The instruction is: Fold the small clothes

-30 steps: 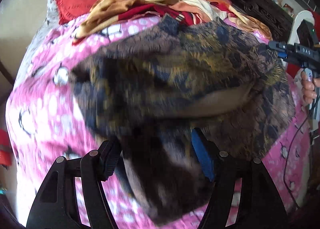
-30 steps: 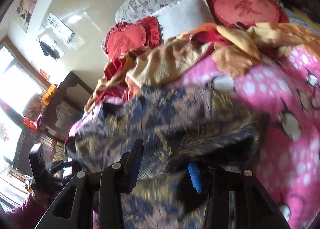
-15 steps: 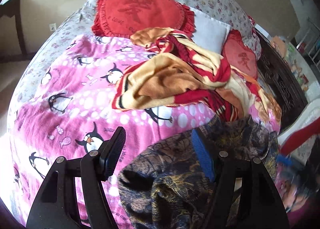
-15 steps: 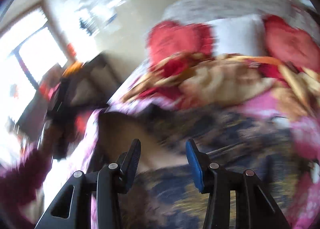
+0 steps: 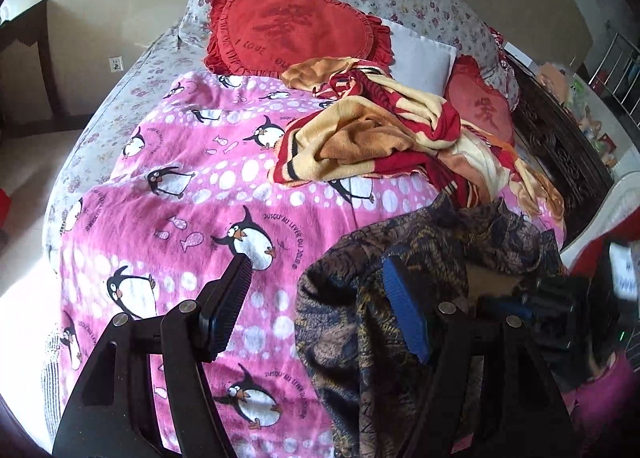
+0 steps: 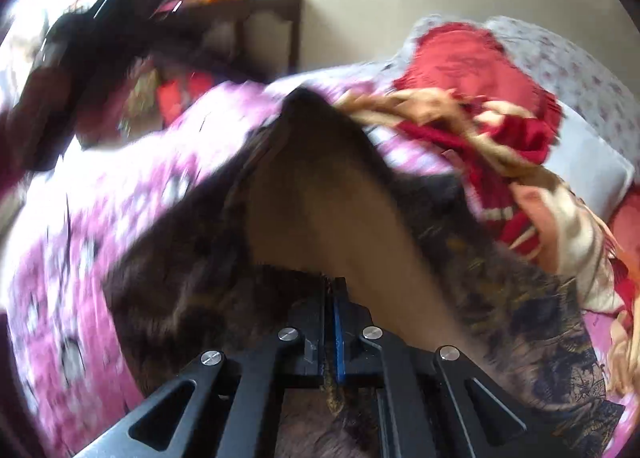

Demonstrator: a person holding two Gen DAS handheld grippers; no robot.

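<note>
The right gripper [image 6: 331,322] is pinching the dark patterned garment [image 6: 328,218] between pressed-together jaws, while the left gripper [image 5: 316,318] is spreading empty, needing a matching edge beside its blue pad.

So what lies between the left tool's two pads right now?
In the left wrist view, bare pink penguin blanket shows between the left tool's open pads; the dark patterned garment reaches only the right pad and drapes around it.

"JUSQU'AU LEVER DU JOUR" on pink penguin blanket [image 5: 208,194], "I LOVE" on red heart cushion [image 5: 296,26]
</note>
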